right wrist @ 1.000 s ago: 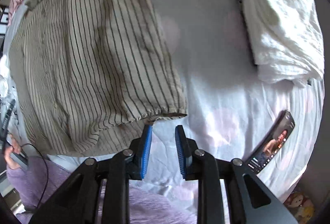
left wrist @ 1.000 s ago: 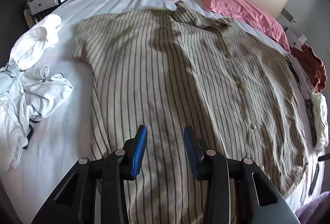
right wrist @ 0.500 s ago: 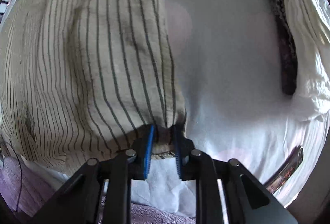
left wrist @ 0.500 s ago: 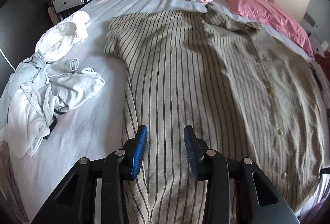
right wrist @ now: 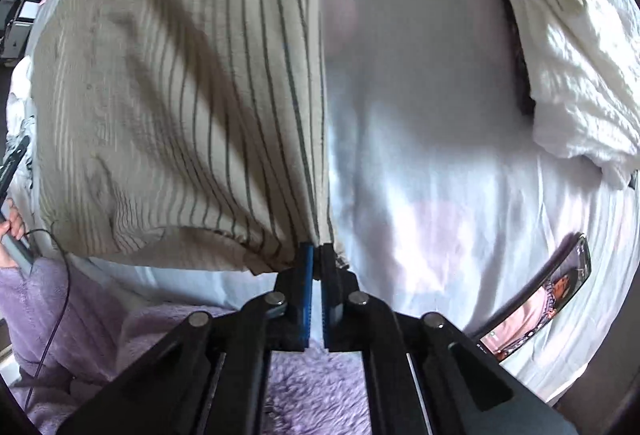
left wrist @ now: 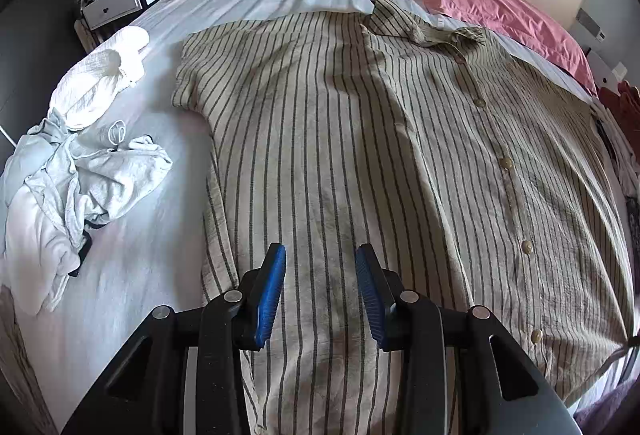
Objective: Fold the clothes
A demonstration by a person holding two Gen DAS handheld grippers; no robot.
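Observation:
A beige shirt with dark stripes [left wrist: 360, 139] lies spread, buttons up, over the white bed sheet [left wrist: 140, 255], collar toward the headboard. My left gripper [left wrist: 320, 271] hovers open above the shirt's lower left part, with nothing between its blue pads. In the right wrist view the same striped shirt [right wrist: 180, 95] fills the left half. My right gripper [right wrist: 317, 253] is shut on the shirt's bottom right corner at the hem, and the cloth bunches up at the blue pads.
A crumpled grey and white heap of clothes [left wrist: 76, 179] lies on the bed's left side, pink pillows [left wrist: 496, 7] at the headboard. Right of the shirt are a white folded garment [right wrist: 568, 47] and a phone [right wrist: 536, 299]. A purple fleece sleeve [right wrist: 60, 307] is at lower left.
My right gripper moved onto the shirt's hem corner and shut on it. The left wrist view swung so the shirt shifted right, its gripper staying open.

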